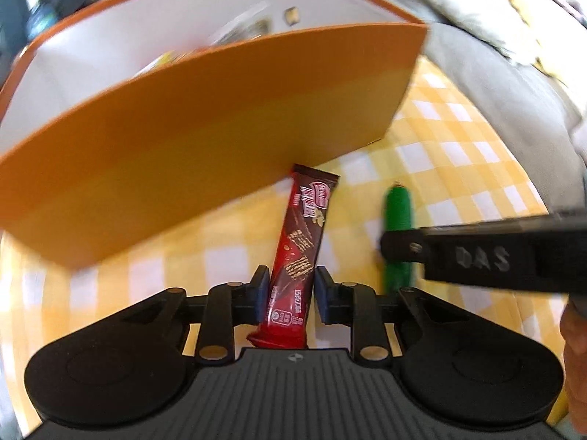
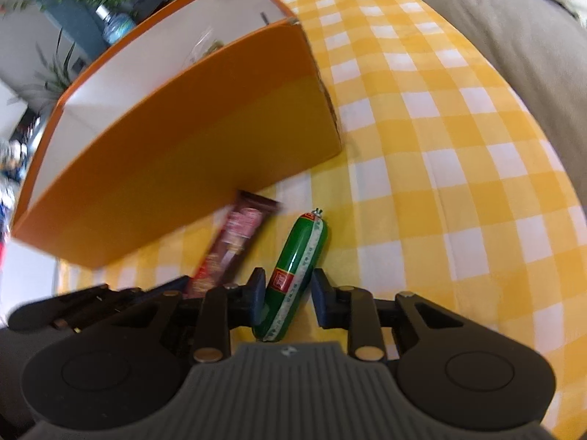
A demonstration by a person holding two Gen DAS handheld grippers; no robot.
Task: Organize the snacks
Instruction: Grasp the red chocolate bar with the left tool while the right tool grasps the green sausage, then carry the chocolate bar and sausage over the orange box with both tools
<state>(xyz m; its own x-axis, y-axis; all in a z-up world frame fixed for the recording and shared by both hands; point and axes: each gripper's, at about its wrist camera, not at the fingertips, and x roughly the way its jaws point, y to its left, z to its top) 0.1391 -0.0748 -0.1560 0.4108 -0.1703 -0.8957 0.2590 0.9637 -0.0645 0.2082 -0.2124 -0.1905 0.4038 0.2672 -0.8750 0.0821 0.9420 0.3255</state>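
With the left gripper (image 1: 288, 293) pinching the wafer bar (image 1: 293, 256) and the right gripper (image 2: 288, 295) clamping the green sausage (image 2: 293, 275), both lying on the table beside the orange box (image 1: 205, 128), either slick wrapper is risking slipping loose on lifting.

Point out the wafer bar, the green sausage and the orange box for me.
wafer bar (image 1: 293, 253): left wrist view, middle of its brown and red wrapper.
green sausage (image 2: 295, 267): right wrist view, middle of its green casing.
orange box (image 2: 190, 168): right wrist view, its near outer wall.
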